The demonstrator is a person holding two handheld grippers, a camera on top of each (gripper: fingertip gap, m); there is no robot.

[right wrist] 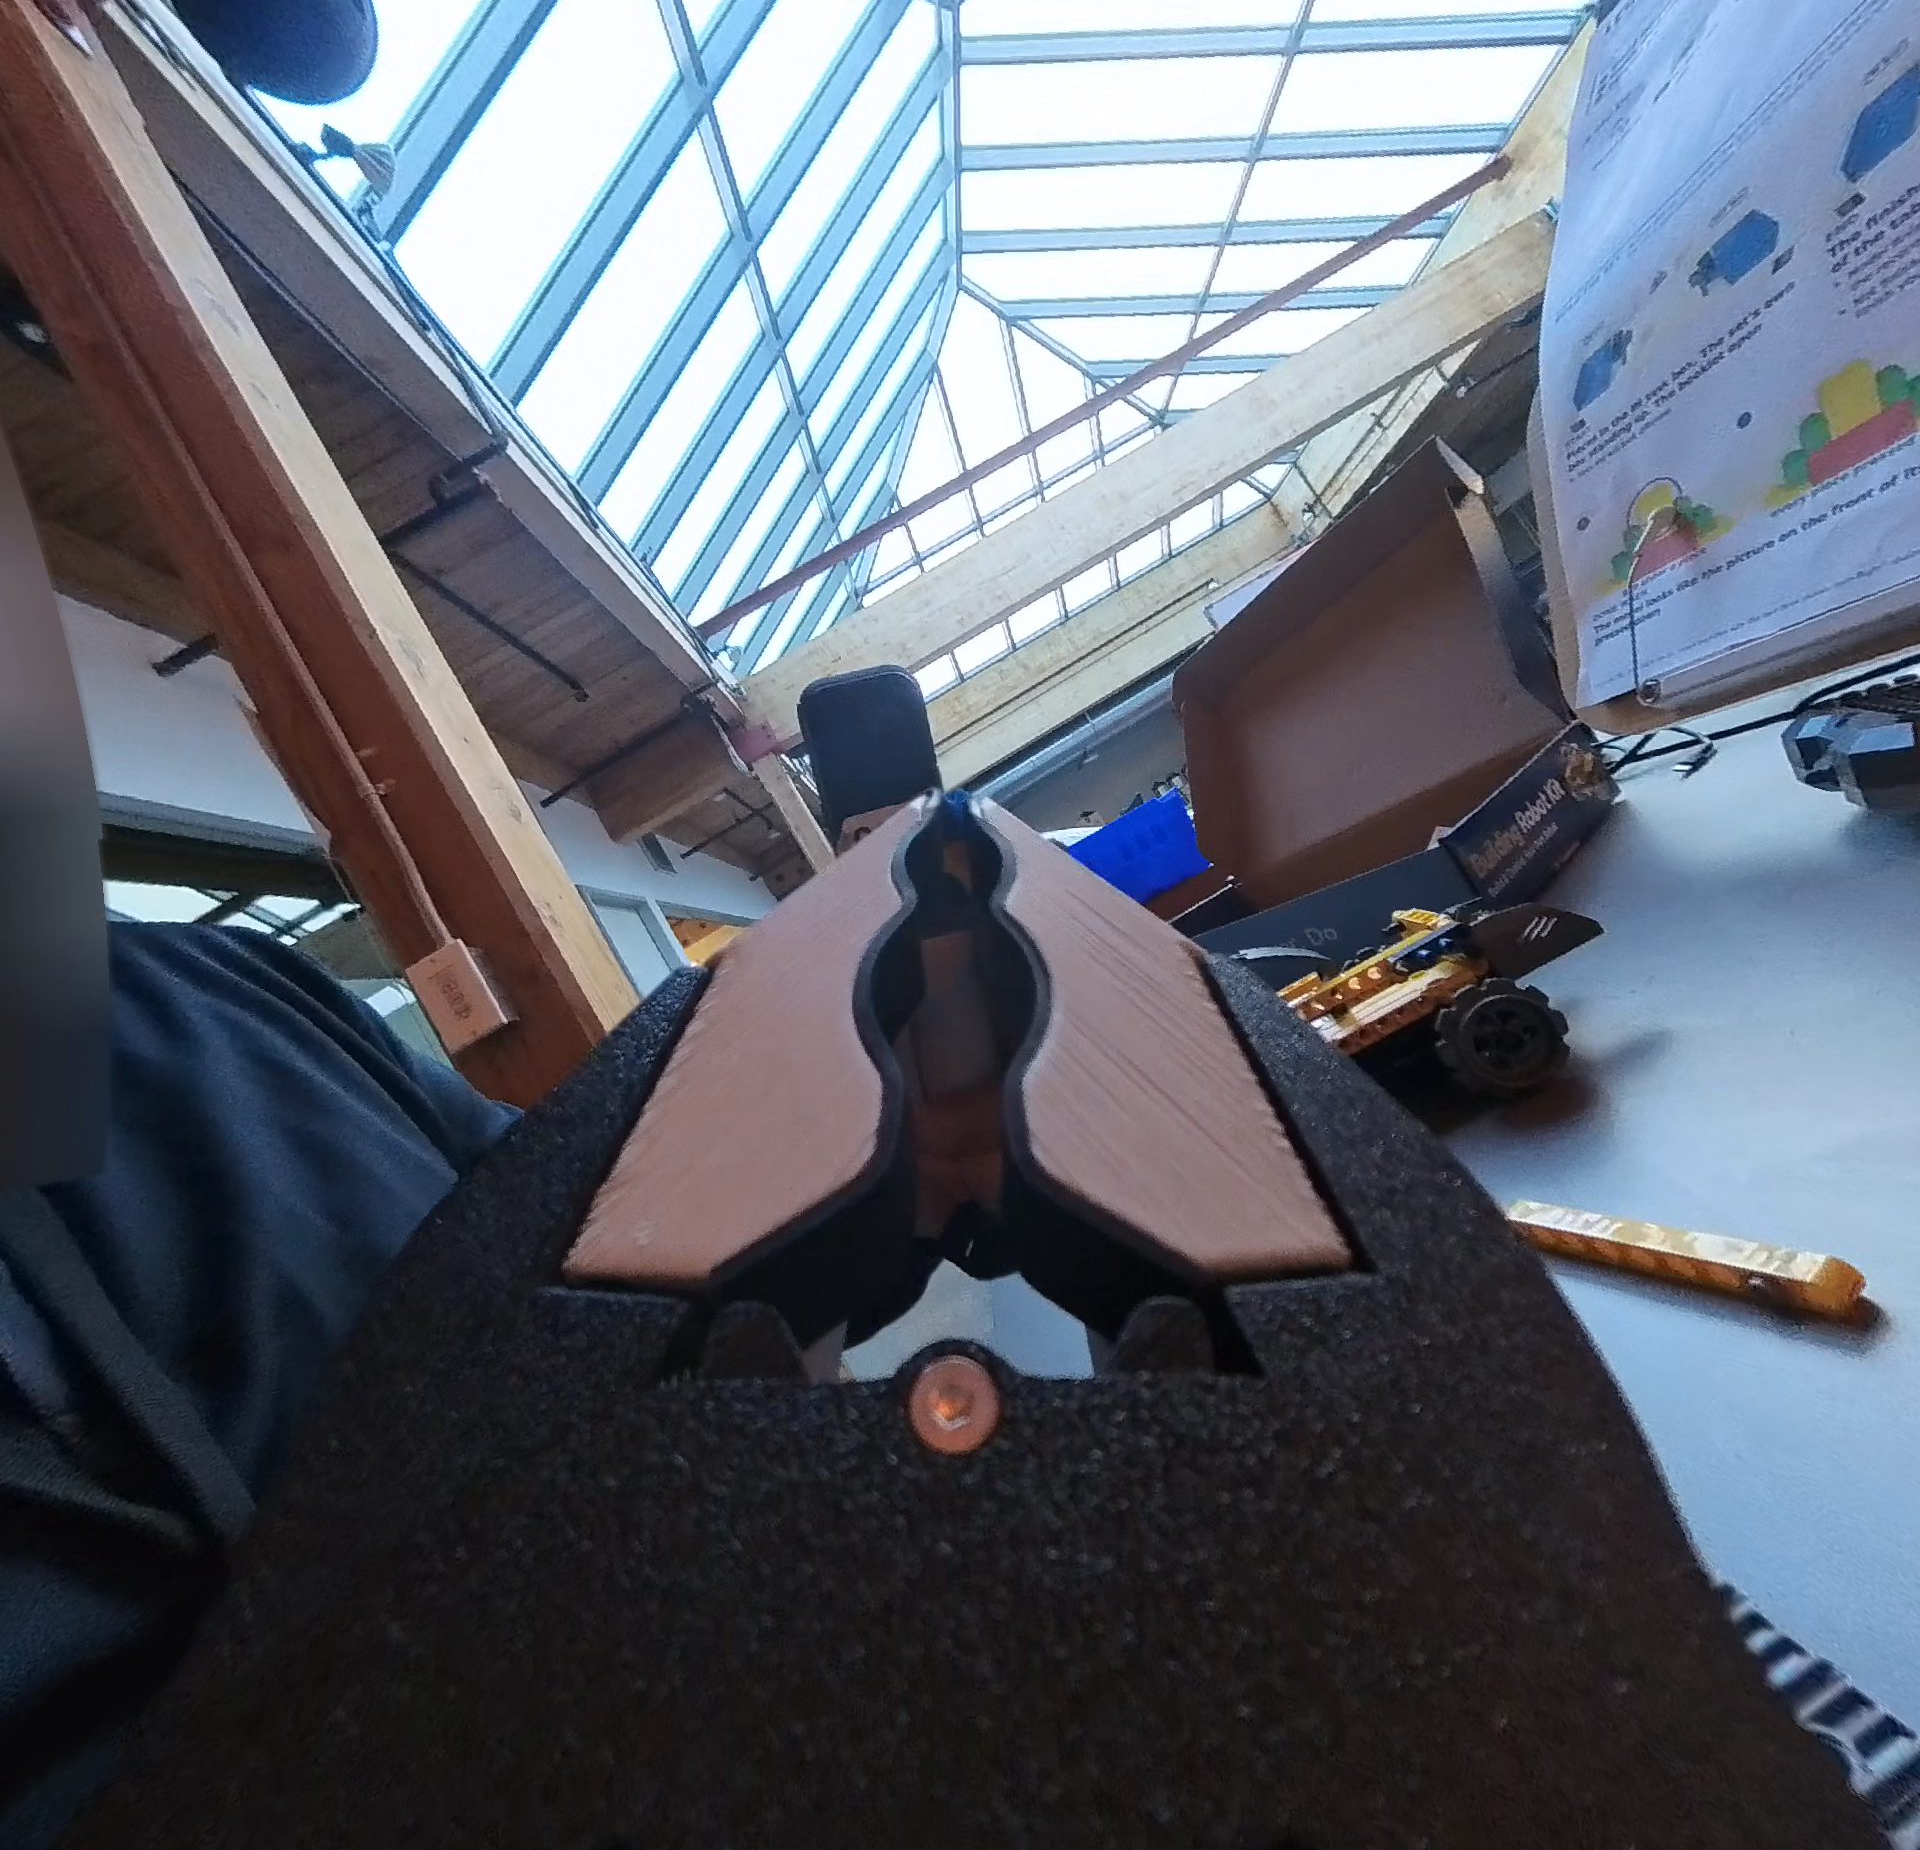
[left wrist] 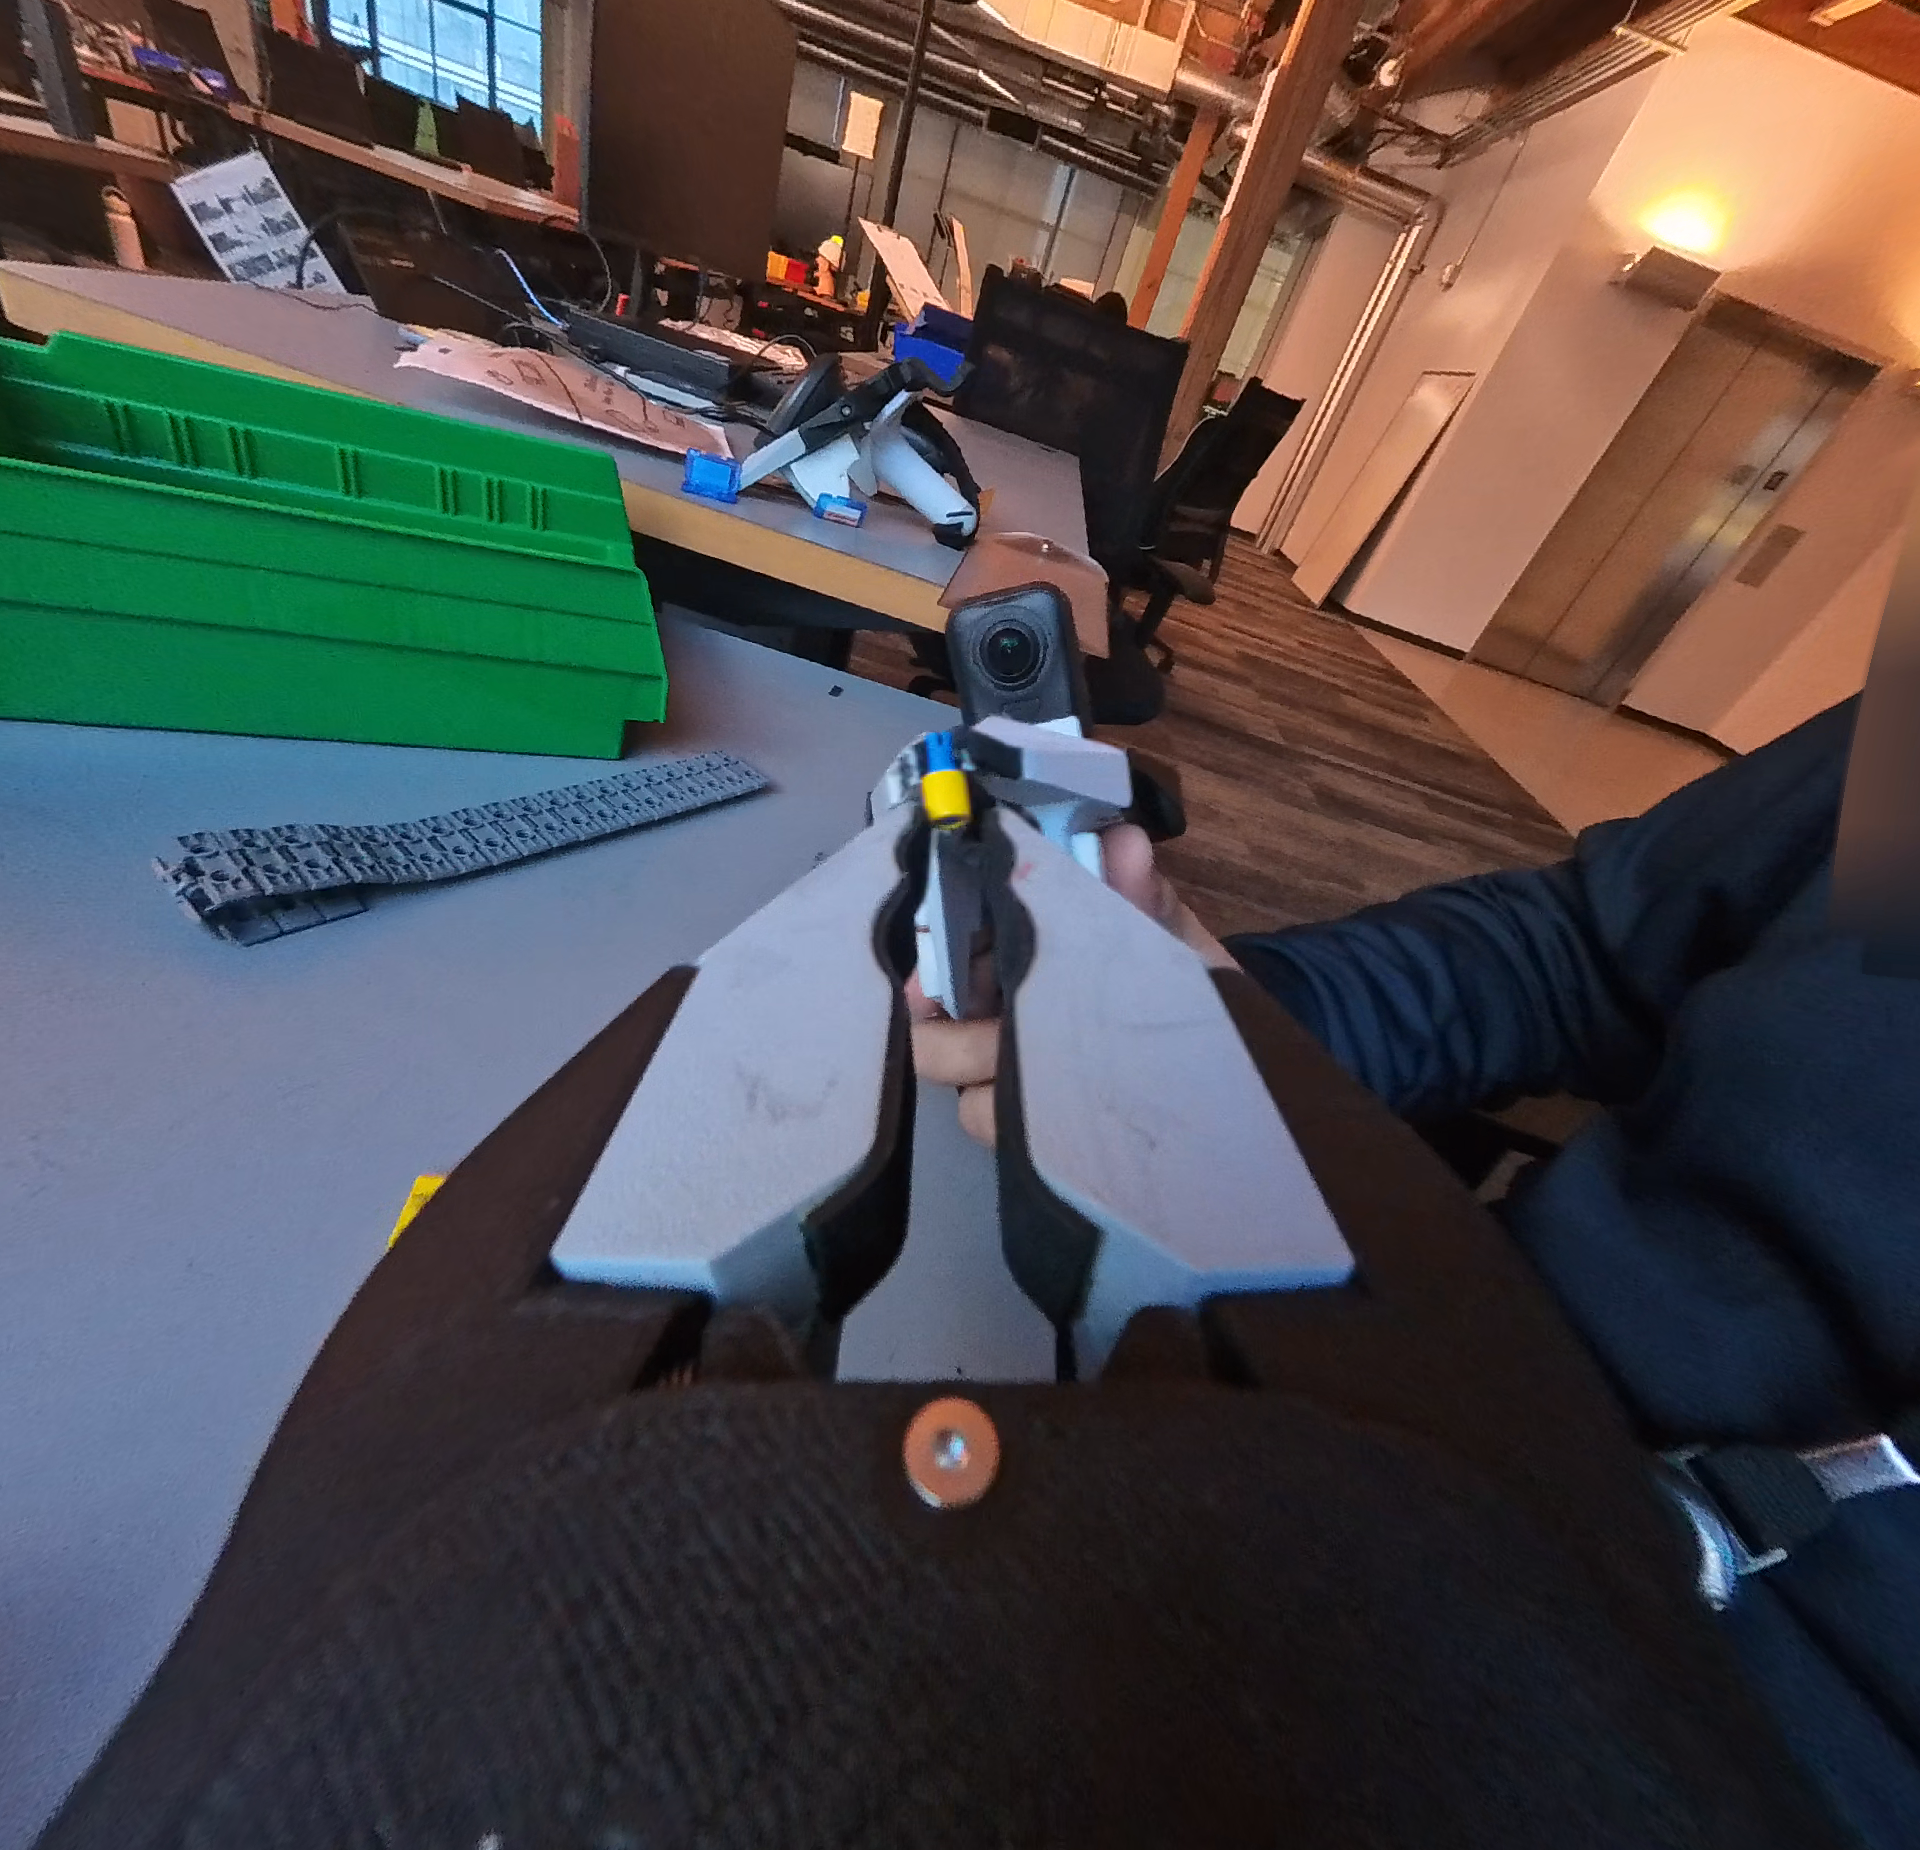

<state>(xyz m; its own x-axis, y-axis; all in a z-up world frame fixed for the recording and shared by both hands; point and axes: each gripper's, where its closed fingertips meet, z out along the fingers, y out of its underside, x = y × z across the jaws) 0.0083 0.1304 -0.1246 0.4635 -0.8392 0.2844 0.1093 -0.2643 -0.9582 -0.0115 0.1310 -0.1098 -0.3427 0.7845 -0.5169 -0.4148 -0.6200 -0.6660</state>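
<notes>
- Left hand-held gripper (left wrist: 940, 850): grey fingers pressed nearly together, with only a thin slit between them. The tips pinch a small yellow-and-blue piece (left wrist: 945, 798) at its yellow collar, as far as the blurred tips allow one to judge.
- Right hand-held gripper (right wrist: 951, 824): fingers drawn together, with the blue end of the same piece (right wrist: 954, 811) caught at the very tips. In the left wrist view it faces the left one head-on from 12 o'clock, carried by a hand (left wrist: 956, 1052).
- Position of the piece: held in the air between the two sets of tips, above the near edge of the grey surface (left wrist: 312, 1125).
- Handling judgement: both holds are tip-only and offer little purchase. Keeping the two grippers on one axis, with steady squeeze, would guard against the piece twisting out.
- Left wrist view surroundings: a black tread strip (left wrist: 457, 844) lies flat at 9 o'clock, and a green bin (left wrist: 312, 574) sits beyond it at 10 o'clock.
- Right wrist view surroundings: a yellow wheeled model (right wrist: 1434, 979) stands at 4 o'clock. A loose yellow beam (right wrist: 1683, 1270) lies nearer, and an open cardboard box (right wrist: 1351, 720) is at 2 o'clock.
</notes>
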